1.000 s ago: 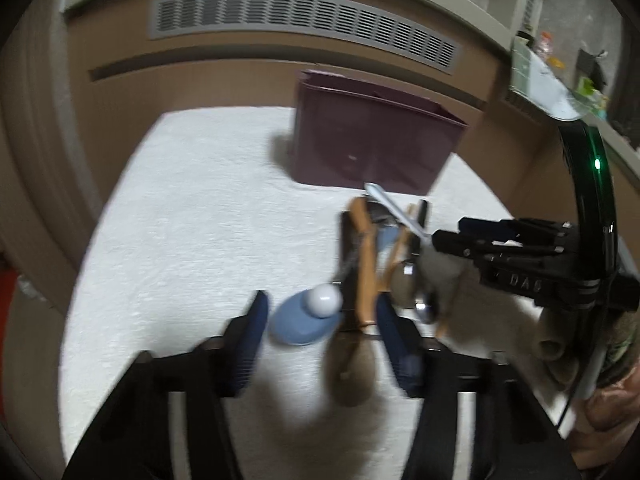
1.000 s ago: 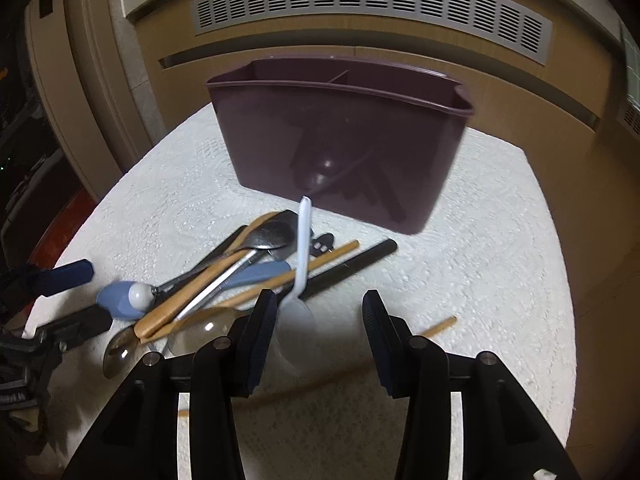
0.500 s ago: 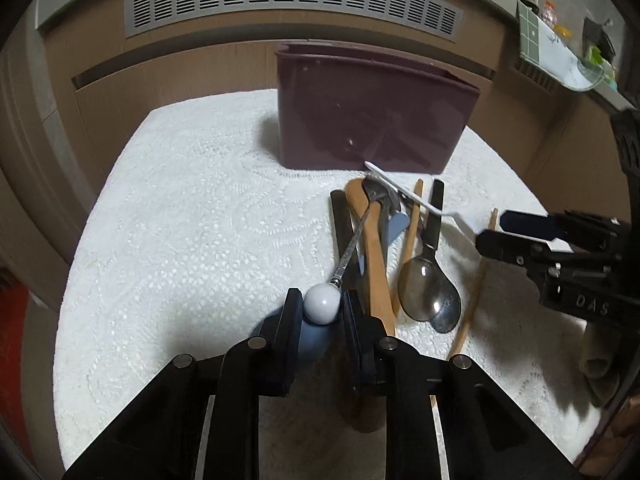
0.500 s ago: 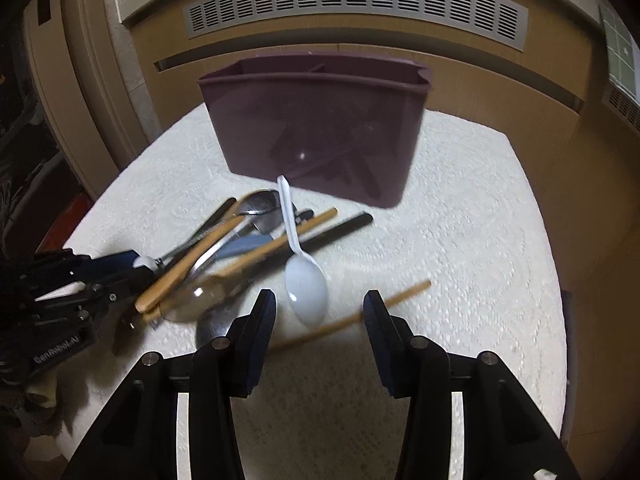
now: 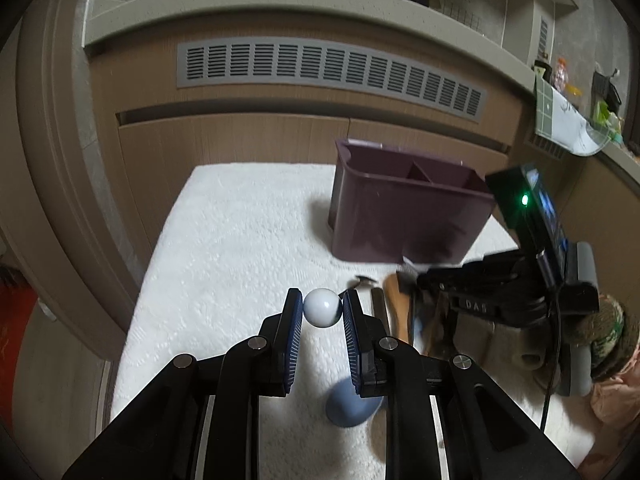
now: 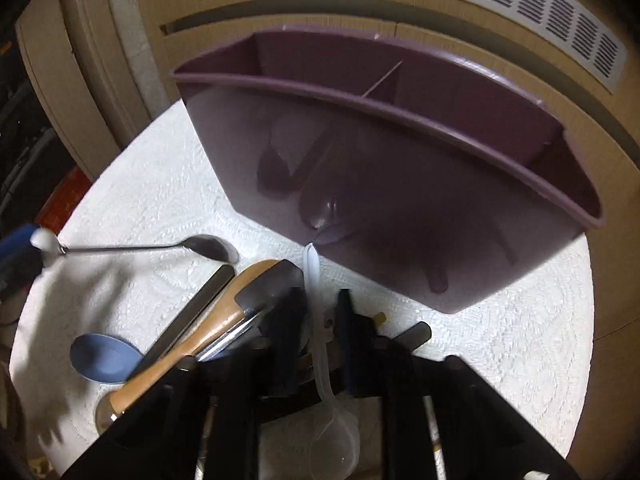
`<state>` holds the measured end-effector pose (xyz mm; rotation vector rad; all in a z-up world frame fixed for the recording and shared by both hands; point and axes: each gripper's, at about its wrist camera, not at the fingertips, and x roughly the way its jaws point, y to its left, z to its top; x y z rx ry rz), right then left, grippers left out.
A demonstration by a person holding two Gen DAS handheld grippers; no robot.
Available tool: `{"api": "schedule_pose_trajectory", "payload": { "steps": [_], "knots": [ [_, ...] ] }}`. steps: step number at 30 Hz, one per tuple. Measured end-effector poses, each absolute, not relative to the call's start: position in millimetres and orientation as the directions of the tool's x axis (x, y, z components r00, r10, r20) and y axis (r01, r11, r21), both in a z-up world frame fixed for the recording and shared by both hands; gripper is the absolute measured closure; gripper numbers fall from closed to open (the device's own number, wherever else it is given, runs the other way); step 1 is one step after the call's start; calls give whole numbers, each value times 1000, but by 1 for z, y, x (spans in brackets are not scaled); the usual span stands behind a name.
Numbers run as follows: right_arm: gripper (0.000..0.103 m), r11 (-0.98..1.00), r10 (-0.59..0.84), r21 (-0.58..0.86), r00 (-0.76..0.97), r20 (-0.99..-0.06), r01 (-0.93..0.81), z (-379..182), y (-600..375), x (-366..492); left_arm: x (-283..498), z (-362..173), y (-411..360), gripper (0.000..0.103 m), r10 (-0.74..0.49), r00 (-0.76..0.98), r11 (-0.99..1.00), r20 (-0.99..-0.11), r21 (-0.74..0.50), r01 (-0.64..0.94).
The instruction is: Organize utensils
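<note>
Surface: a white textured mat (image 5: 240,240) is laid before a wooden cabinet with a vent grille (image 5: 328,72); the purple caddy (image 5: 404,216) stands at the mat's far side and serves as landmark.
Left gripper (image 5: 322,314): closed on the white ball end (image 5: 322,313) of a thin metal spoon (image 6: 160,246); the bowl of that spoon lies in front of the caddy's left end.
Right gripper (image 6: 320,320): the jaws have just been closing, narrowly, on the handle of the clear plastic spoon (image 6: 320,344), whose tip almost touches the caddy's front wall.
Remaining pile: a wooden-handled utensil (image 6: 192,344) and a blue spoon (image 6: 104,358) are left in front of the caddy, to its left.
Step in hand: each spoon should be lifted clear of the pile before being carried over the caddy's rim; the ball grip is likely to pivot, so a slow, level lift is advised.
Compartments: a divider is seen inside the caddy.
Hidden: the pile's near ends are covered by the right gripper; dark shapes on the caddy's front are possibly reflections.
</note>
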<state>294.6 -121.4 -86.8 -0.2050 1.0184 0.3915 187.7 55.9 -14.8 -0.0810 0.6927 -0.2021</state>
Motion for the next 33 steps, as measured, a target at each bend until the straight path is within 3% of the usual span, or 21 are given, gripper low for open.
{"api": "schedule_pose_trajectory", "payload": {
  "steps": [4, 12, 17, 20, 21, 24, 25, 30, 32, 33],
  "knots": [
    [98, 911, 251, 44, 464, -849, -410, -79, -129, 280, 185, -6, 53, 83, -216, 768, 976, -602, -138, 167],
    [98, 908, 362, 139, 572, -736, -396, -24, -163, 224, 164, 23, 47, 83, -213, 812, 977, -543, -110, 183],
    [98, 915, 322, 86, 586, -743, -393, -21, -174, 212, 167, 0, 62, 81, -194, 753, 981, -628, -126, 148],
    [96, 931, 255, 26, 598, -760, -365, -32, -177, 209, 165, -25, 75, 74, -187, 703, 982, -686, -161, 104],
    [88, 938, 226, 2, 607, -762, -348, -37, -180, 206, 165, -34, 80, 71, -197, 681, 979, -705, -185, 91],
    [42, 956, 161, -38, 628, -761, -292, -47, -188, 201, 162, -56, 83, 58, -201, 635, 976, -746, -211, 61],
    [37, 959, 136, -59, 638, -758, -276, -50, -189, 199, 162, -62, 82, 56, -192, 627, 978, -755, -204, 54],
    [37, 949, 47, -167, 644, -764, -267, -67, -185, 193, 177, -76, 72, 56, -158, 615, 985, -773, -165, 46],
    [29, 945, 19, -200, 652, -758, -260, -70, -184, 191, 183, -83, 67, 56, -146, 604, 988, -784, -145, 52],
    [19, 944, 3, -216, 661, -751, -250, -70, -184, 190, 186, -85, 63, 58, -132, 603, 991, -787, -126, 53]
  ]
}}
